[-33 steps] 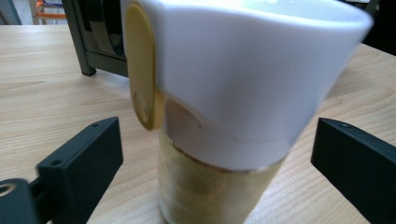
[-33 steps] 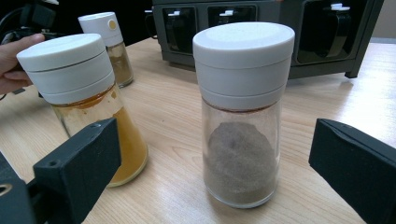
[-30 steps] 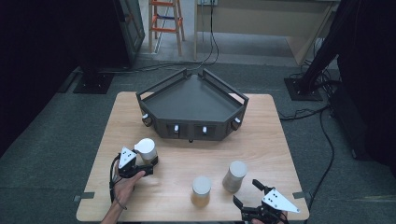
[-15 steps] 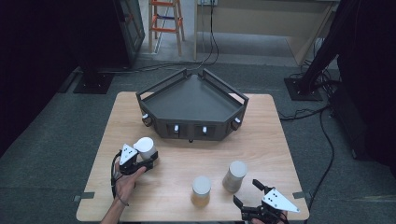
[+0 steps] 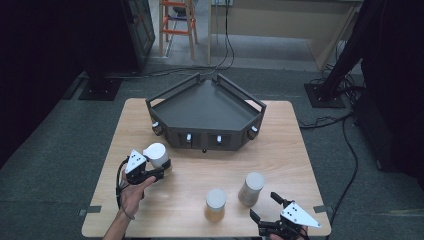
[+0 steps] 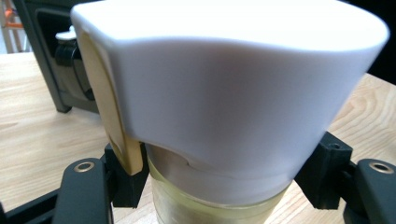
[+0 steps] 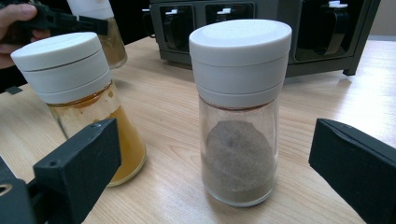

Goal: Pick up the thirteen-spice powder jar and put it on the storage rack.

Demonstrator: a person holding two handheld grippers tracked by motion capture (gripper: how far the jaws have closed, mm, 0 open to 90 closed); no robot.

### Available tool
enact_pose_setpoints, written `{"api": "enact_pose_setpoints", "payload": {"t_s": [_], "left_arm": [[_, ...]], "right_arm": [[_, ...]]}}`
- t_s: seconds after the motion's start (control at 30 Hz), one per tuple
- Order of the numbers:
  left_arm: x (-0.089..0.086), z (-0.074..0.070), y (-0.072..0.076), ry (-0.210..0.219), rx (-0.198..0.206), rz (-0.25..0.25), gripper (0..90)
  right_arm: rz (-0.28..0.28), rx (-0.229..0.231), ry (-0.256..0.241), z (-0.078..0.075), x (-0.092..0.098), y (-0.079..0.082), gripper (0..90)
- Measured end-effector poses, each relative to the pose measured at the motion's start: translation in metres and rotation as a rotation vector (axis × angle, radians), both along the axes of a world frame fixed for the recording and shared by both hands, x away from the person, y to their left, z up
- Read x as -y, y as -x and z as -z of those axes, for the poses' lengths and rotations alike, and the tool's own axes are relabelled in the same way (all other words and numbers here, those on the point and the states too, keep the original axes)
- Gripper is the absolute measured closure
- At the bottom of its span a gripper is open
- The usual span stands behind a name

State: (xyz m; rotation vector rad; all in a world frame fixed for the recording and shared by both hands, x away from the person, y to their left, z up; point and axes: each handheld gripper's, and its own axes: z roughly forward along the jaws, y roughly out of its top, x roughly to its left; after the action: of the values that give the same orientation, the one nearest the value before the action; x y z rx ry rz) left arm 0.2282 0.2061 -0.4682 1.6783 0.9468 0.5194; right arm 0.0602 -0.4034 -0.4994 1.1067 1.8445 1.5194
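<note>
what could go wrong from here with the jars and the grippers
1. The left gripper has its fingers on the held jar just under its white cap, high up, so the jar might swing or slip when moved.
2. The right gripper is open before the grey-powder jar, and the amber jar stands close beside it; one finger could knock the amber jar as it advances.
3. The dark rack is near the held jar, so a lift could clip it.
</note>
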Motion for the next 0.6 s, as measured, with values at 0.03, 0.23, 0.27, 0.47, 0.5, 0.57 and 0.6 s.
{"api": "enact_pose_setpoints", "payload": {"t_s": [0.03,0.23,0.27,0.47,0.5,0.57,0.6], "left_arm": [[0.0,-0.002,0.0,-0.002,0.0,0.005,29.6],[0.0,-0.015,-0.002,0.0,0.003,0.033,29.7],[0.001,-0.018,-0.002,-0.003,0.005,0.037,29.7],[0.001,-0.032,-0.007,-0.006,0.002,0.06,29.8],[0.002,-0.035,-0.008,-0.006,0.002,0.063,29.8],[0.002,-0.037,-0.009,-0.005,0.005,0.063,29.8],[0.002,-0.042,-0.011,-0.006,0.003,0.067,29.9]], "right_arm": [[0.0,0.0,0.002,0.0,0.0,0.0,2.2],[0.002,-0.002,0.008,0.0,0.0,-0.001,2.2],[0.001,-0.002,0.007,0.0,0.0,-0.001,2.2],[-0.004,-0.004,0.007,0.0,0.0,-0.001,2.2],[-0.005,-0.003,0.007,0.0,0.0,-0.001,2.2],[-0.005,-0.003,0.007,0.0,0.0,-0.001,2.2],[-0.006,-0.003,0.006,0.0,0.0,-0.002,2.2]]}}
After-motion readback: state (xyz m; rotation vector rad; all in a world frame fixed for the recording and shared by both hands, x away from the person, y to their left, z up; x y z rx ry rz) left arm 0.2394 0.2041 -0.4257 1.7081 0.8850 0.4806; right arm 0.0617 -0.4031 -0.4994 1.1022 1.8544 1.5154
